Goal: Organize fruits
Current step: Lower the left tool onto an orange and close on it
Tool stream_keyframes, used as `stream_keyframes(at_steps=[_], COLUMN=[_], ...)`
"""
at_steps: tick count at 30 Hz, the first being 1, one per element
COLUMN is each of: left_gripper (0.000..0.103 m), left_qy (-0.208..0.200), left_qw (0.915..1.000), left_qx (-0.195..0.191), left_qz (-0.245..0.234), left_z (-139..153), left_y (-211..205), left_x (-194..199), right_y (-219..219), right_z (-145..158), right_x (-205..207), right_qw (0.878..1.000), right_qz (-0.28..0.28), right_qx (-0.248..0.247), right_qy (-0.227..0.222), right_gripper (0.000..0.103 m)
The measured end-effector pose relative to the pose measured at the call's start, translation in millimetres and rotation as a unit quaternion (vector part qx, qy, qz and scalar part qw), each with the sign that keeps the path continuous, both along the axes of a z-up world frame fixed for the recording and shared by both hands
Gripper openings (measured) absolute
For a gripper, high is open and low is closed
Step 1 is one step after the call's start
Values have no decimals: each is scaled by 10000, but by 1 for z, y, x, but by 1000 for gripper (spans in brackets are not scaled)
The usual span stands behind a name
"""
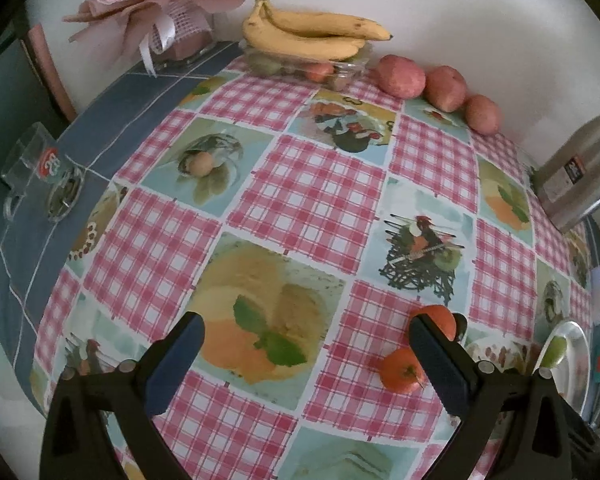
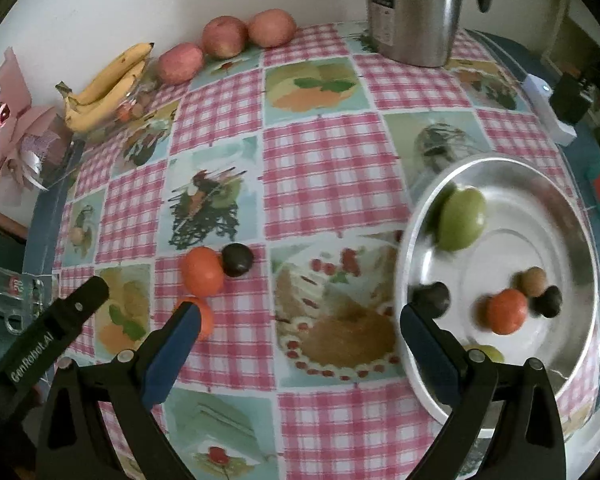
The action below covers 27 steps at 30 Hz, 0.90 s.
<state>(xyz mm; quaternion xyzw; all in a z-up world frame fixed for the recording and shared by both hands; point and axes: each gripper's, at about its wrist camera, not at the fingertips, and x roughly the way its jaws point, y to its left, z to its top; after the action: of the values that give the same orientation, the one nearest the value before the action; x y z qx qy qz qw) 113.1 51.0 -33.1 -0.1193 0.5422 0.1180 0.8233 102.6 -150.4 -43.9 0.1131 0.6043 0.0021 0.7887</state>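
Two oranges (image 1: pixel 440 318) (image 1: pixel 402 372) lie on the checked tablecloth (image 1: pixel 312 184), touching the outer side of the right finger of my open left gripper (image 1: pixel 306 332). In the right wrist view these oranges (image 2: pixel 202 270) (image 2: pixel 208 318) sit beside a dark plum (image 2: pixel 238 260). My right gripper (image 2: pixel 300 316) is open and holds nothing. Just right of it a metal plate (image 2: pixel 500 162) carries a green fruit (image 2: pixel 460 218), an orange (image 2: pixel 506 312), a brown fruit (image 2: pixel 534 280) and dark fruits (image 2: pixel 432 298) (image 2: pixel 548 300).
Bananas (image 1: pixel 312 32) rest on a clear container (image 1: pixel 340 70) at the back wall, with three red apples (image 1: pixel 400 76) beside them. A steel flask (image 2: pixel 416 8) stands at the back right. A glass mug (image 1: pixel 40 168) and a pink bouquet (image 1: pixel 140 0) occupy the left side.
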Motion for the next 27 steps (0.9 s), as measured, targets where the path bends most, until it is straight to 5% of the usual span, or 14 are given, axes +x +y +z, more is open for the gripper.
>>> stream_keyframes(at_steps=[27], left_gripper=[103], left_qy=[-56], left_qw=[9987], left_qx=[-467], left_qz=[175], left_z=[-14], left_y=[1], left_x=[32], right_y=[0], right_z=[-31], right_x=[45], right_qw=[9992], right_qz=[-205], right_qx=[330], right_qy=[45], right_gripper=[100])
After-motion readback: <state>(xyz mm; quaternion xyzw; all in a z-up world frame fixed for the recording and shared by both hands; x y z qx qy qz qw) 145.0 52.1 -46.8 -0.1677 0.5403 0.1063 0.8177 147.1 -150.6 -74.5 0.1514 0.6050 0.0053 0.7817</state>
